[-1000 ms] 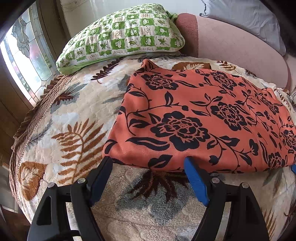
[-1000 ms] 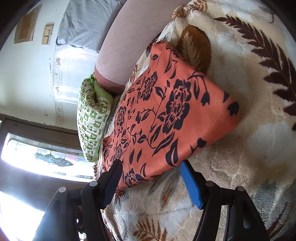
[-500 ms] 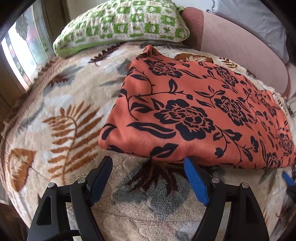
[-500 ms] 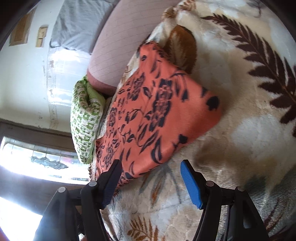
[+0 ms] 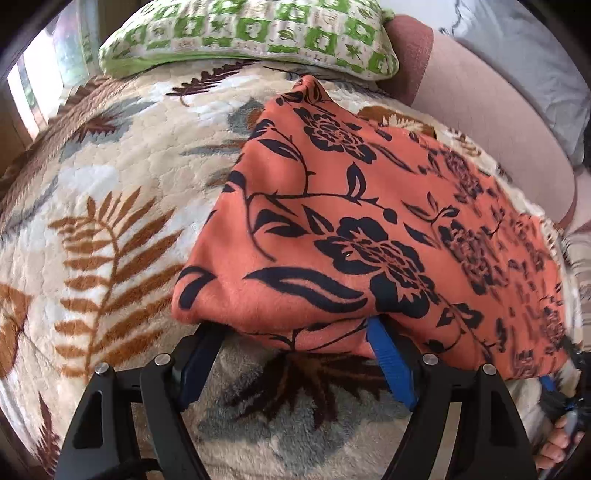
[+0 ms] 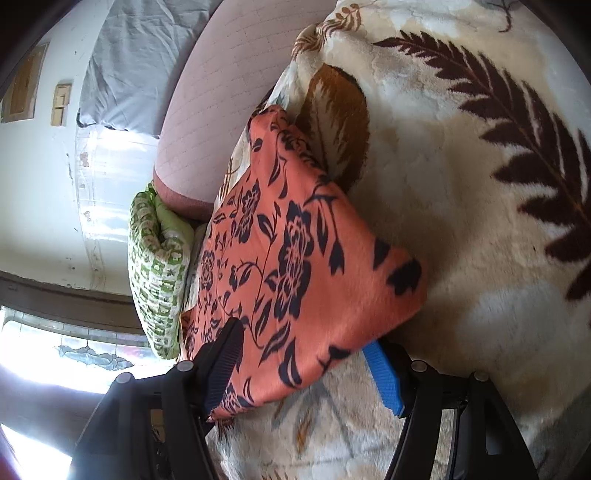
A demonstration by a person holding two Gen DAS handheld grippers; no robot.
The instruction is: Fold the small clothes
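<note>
You are looking at one garment (image 5: 351, 229): an orange cloth printed with black flowers, leaves and thin stems. It lies folded into a rough rectangle, more than one layer thick, with soft rounded edges. It rests flat on a cream blanket (image 5: 110, 206) patterned with brown fern leaves. Its far corner rises in a small peak close to a green-checked pillow (image 5: 251, 33). From the right side you see the same garment (image 6: 295, 258) running lengthwise away from you, its near corner plump and slightly lifted.

Orange cloth (image 5: 369, 229), black flowers; cream blanket (image 5: 110, 192), brown ferns; green-checked pillow (image 5: 251, 33).
</note>
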